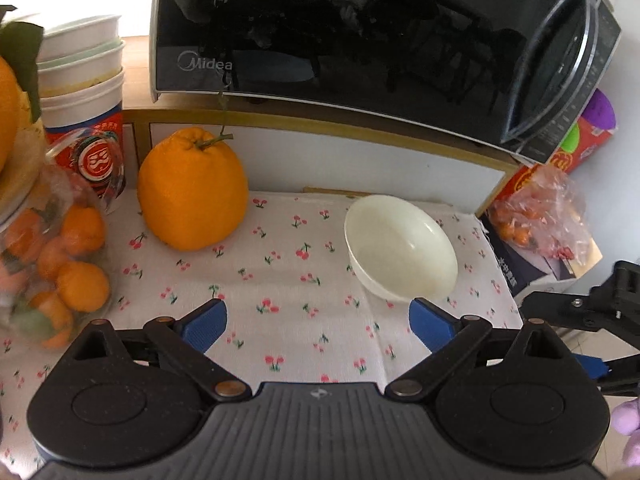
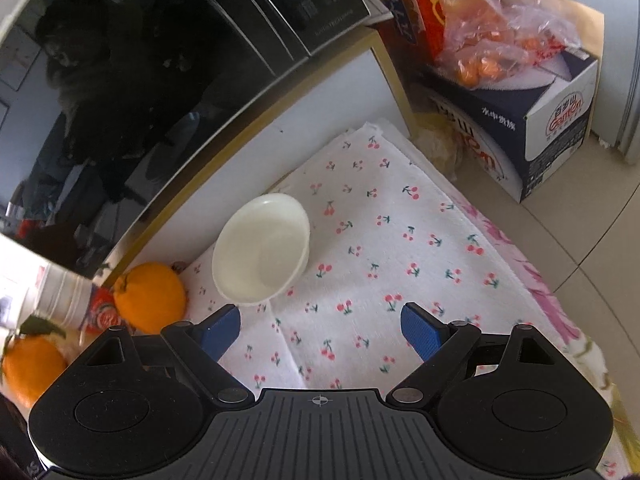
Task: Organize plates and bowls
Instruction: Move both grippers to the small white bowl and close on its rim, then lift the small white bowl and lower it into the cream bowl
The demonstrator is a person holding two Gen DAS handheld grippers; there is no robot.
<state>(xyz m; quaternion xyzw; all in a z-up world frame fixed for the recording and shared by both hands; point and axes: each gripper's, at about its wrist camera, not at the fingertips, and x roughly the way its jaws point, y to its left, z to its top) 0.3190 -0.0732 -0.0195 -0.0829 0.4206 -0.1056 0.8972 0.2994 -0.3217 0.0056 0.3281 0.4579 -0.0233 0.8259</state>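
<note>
A white bowl [image 1: 401, 247] sits upright and empty on the cherry-print cloth [image 1: 280, 280], in front of the microwave shelf. My left gripper [image 1: 318, 326] is open and empty, just short of the bowl, with its right finger [image 1: 430, 326] near the bowl's near rim. In the right wrist view the bowl [image 2: 262, 249] lies ahead and to the left of my right gripper [image 2: 320, 330], which is open and empty over the cloth [image 2: 380, 260]. The right gripper also shows at the right edge of the left wrist view [image 1: 592, 312].
A black Midea microwave [image 1: 360, 40] stands on a shelf above the cloth. A large orange [image 1: 192, 190], a jar of small oranges [image 1: 48, 268] and stacked paper cups [image 1: 82, 92] stand at the left. A cardboard box [image 2: 520, 120] with a bag of fruit [image 2: 500, 28] sits at the right.
</note>
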